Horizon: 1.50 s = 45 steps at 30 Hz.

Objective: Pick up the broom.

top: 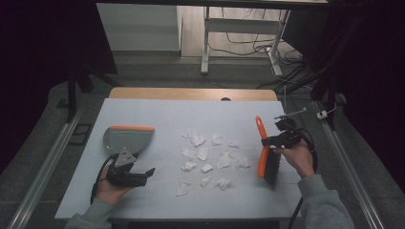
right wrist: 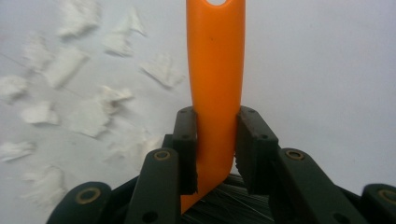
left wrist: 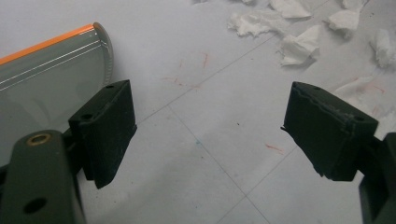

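A grey dustpan [top: 126,137] with an orange edge lies on the white table at the left; its rim [left wrist: 51,79] shows in the left gripper view. My left gripper [top: 145,175] sits just in front of it, open and holding nothing, its jaws wide apart over bare table. My right gripper [top: 268,141] is shut on the orange handle of a hand brush [top: 264,157], whose dark bristles point toward the person. The handle [right wrist: 215,84] runs up between the jaws. Several crumpled white paper scraps [top: 210,157] lie scattered mid-table between the two grippers.
The white sheet [top: 157,112] covers a wooden table whose far edge shows beyond it. Metal rails run along both sides of the table. A desk frame and cables stand on the floor behind. Bare sheet lies near the front edge and far side.
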Each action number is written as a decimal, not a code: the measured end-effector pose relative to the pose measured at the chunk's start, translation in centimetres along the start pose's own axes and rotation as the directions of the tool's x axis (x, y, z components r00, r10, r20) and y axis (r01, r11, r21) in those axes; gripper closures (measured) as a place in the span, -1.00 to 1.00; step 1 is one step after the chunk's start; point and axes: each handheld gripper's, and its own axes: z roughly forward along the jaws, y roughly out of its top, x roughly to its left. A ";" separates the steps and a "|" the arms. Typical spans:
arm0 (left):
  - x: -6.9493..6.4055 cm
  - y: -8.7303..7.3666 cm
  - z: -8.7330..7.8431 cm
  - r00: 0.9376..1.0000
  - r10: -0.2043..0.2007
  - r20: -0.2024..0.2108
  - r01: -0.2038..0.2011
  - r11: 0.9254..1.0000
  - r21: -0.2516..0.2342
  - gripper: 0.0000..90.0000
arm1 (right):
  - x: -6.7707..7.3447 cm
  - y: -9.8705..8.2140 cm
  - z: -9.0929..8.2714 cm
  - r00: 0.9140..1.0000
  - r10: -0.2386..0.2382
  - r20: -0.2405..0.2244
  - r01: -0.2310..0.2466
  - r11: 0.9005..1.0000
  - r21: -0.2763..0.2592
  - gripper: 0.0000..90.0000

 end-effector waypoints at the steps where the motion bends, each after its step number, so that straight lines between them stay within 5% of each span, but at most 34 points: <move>1: 0.0 0.0 0.0 1.000 0.001 -0.001 -0.001 1.000 0.001 -0.60 | 0.0 -0.2 -0.3 1.000 -0.001 -0.009 0.001 1.000 -0.026 0.58; 8: -0.4 0.5 0.2 1.000 0.009 0.000 -0.009 1.000 -0.007 -0.60 | 0.3 -1.1 -2.3 0.995 -0.018 -0.098 0.001 0.985 -0.171 0.58; 14: -0.9 1.1 0.5 1.000 0.025 0.002 -0.025 1.000 -0.016 -0.59 | 1.4 -1.0 -3.9 0.986 -0.061 -0.153 0.013 0.955 -0.295 0.58; 24: -1.8 2.6 1.4 0.999 0.050 0.021 -0.049 0.999 -0.023 -0.59 | 3.0 -0.8 -2.6 0.974 -0.079 -0.213 0.005 0.945 -0.328 0.58; 26: -2.1 3.0 1.6 0.998 0.056 0.023 -0.056 0.998 -0.026 -0.59 | 3.2 -0.7 -2.3 0.966 -0.090 -0.241 0.005 0.942 -0.334 0.58; 34: -3.9 4.8 2.8 0.994 0.091 0.064 -0.089 0.995 -0.034 -0.59 | 4.6 -0.7 -1.7 0.946 -0.110 -0.306 -0.017 0.922 -0.386 0.58; 37: -4.8 5.6 3.1 0.990 0.104 0.090 -0.100 0.994 -0.046 -0.59 | 5.4 -0.7 -1.6 0.945 -0.126 -0.303 -0.014 0.906 -0.423 0.58; 45: -6.6 6.8 4.0 0.982 0.129 0.140 -0.122 0.991 -0.059 -0.59 | 7.5 -0.7 -0.2 0.932 -0.128 -0.339 -0.044 0.888 -0.457 0.58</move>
